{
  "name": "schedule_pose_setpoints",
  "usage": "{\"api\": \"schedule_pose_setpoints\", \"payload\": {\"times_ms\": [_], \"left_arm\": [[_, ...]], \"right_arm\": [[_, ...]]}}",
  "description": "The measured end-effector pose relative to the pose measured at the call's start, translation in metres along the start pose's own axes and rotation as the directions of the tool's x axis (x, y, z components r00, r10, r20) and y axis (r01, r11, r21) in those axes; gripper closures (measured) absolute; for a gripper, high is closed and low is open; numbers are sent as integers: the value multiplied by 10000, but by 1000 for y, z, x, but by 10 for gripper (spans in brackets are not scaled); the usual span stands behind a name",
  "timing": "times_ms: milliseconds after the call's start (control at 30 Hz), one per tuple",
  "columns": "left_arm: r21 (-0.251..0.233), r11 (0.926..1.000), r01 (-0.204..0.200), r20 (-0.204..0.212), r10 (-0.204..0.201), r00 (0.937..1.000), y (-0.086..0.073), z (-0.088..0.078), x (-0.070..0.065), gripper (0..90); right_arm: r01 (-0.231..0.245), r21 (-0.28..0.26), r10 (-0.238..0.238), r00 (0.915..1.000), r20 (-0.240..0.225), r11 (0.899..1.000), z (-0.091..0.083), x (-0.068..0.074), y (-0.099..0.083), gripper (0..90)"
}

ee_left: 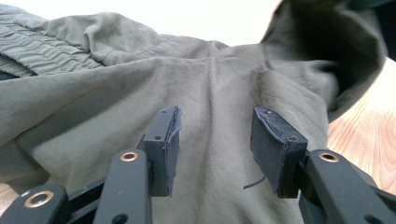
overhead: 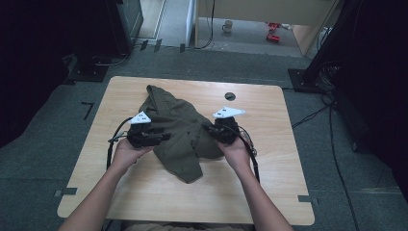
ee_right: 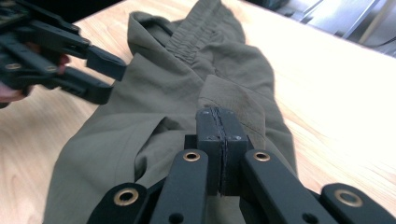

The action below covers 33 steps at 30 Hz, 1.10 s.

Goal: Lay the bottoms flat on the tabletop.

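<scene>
An olive-green garment lies crumpled on the wooden table. My left gripper rests at the garment's left edge. In the left gripper view this left gripper is open, its pads apart over the cloth without pinching it. My right gripper sits at the garment's right side. In the right gripper view its jaws are pressed together where a fold of the cloth meets their tips. The left gripper shows there at the upper left, open.
A round cable hole is in the table behind the right gripper. Bare wood lies around the garment, with more of it toward the front edge. Cables and stands are on the floor beyond the table.
</scene>
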<state>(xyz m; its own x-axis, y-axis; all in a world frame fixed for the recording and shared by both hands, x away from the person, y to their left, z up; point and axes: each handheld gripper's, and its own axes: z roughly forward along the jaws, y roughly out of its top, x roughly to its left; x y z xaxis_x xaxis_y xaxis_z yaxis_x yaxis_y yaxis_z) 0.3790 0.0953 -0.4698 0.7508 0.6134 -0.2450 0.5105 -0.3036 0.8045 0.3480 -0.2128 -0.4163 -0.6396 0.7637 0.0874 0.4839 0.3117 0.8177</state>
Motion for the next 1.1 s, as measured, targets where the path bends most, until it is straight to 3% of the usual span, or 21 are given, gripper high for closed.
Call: {"api": "schedule_pose_setpoints", "payload": {"times_ms": [67,133,367,633,800,1033,1100], "left_arm": [[-2,10000,21,30,-21,10000,0,0,-1,528],[-18,10000,6,45,-6,10000,0,0,-1,527],[55,10000,60,136,-61,9999,0,4,-3,524],[205,9997,132,199,-136,9997,-1,15,-8,463],[515,9986,111,132,-118,9998,-3,25,-9,455],[769,9970,-42,66,37,10000,-2,34,-13,456],[481,9987,-167,248,155,9996,4,32,-18,457]], "right_arm": [[97,-231,-92,9998,192,9997,-14,2,-9,900],[-121,-691,123,9999,24,9975,-34,6,-27,900],[-197,-1003,196,9998,-26,9948,-61,21,-61,900],[-480,-1072,457,9987,-233,9931,-76,39,-94,896],[-703,-840,680,9972,-310,9940,-82,47,-119,897],[-1206,-975,1183,9926,-289,9879,-88,43,-132,821],[-1238,-1125,1222,9923,-208,9859,-88,39,-129,785]]}}
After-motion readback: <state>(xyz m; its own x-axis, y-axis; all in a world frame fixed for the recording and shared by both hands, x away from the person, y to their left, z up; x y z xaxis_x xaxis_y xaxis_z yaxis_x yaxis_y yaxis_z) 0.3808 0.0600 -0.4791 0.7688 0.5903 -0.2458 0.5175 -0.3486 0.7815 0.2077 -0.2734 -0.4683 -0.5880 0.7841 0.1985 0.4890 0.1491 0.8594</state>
